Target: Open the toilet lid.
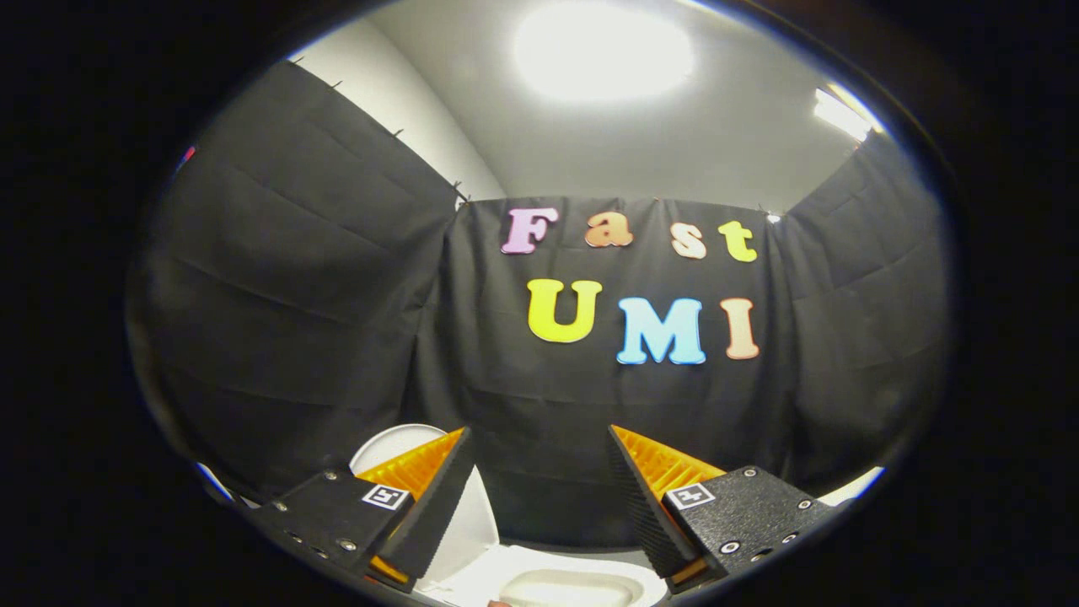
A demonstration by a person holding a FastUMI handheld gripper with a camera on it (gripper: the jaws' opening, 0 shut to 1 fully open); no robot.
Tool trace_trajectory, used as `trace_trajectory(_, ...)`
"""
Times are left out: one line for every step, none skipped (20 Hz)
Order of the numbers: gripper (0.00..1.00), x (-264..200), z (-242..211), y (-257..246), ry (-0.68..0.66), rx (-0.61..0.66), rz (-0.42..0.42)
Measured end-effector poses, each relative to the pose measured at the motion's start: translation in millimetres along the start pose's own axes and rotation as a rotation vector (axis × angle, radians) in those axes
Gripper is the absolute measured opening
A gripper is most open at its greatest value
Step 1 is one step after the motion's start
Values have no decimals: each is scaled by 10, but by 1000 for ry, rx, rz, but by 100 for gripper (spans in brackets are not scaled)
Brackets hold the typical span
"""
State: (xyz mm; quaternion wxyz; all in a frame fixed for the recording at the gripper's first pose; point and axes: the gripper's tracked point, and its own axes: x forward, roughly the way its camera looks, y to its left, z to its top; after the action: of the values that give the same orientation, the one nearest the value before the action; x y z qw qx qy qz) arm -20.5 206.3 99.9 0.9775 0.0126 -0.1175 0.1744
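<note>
The gripper (539, 438) is pointing up and forward toward the black cloth wall (548, 421) of the booth. Its two fingers (430, 497) are standing wide apart, so the gripper is open, and nothing is sitting between them. No finger is touching anything. Down low, below and between the fingers, the white toilet (506, 573) is showing. Its bowl (573, 588) is looking open, with a pale oval dip in the middle. The toilet lid (476, 518) is white and round at the top, and it is standing up, tilted back toward the cloth wall. Most of the lid is hiding behind the left finger, so just its rounded top and one side are peeking out. The left finger is in front of the lid, but it is hard to tell whether the two are touching or whether there is a gap between them. The right finger is well apart from the lid. The black cloth is hanging in folds on three sides, behind the toilet and out to both sides of the fingers. Above the cloth, a pale wall (641, 160) is rising up to the ceiling. A big bright light (603, 51) is glowing on the ceiling, and a smaller bright light (843, 114) is shining off to the right.
</note>
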Motion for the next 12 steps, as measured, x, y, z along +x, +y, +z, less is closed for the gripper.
trace_trajectory(95, -63, -22, -268, -1, 8, -28)
trace_trajectory(95, -121, -63, -522, 2, 12, -62)
trace_trajectory(95, -169, -124, -757, 14, 17, -92)
trace_trajectory(95, -223, -182, -936, 30, 25, -106)
trace_trajectory(95, -267, -193, -1074, 35, 35, -113)
trace_trajectory(95, -304, -179, -1228, 30, 43, -124)
trace_trajectory(95, -332, -181, -1401, 23, 45, -144)
trace_trajectory(94, -351, -197, -1564, 21, 46, -173)
trace_trajectory(95, -374, -229, -1716, 21, 51, -208)
trace_trajectory(95, -388, -258, -1806, 20, 68, -234)
trace_trajectory(95, -393, -276, -1808, 16, 89, -239)
trace_trajectory(95, -392, -293, -1774, 11, 102, -232)
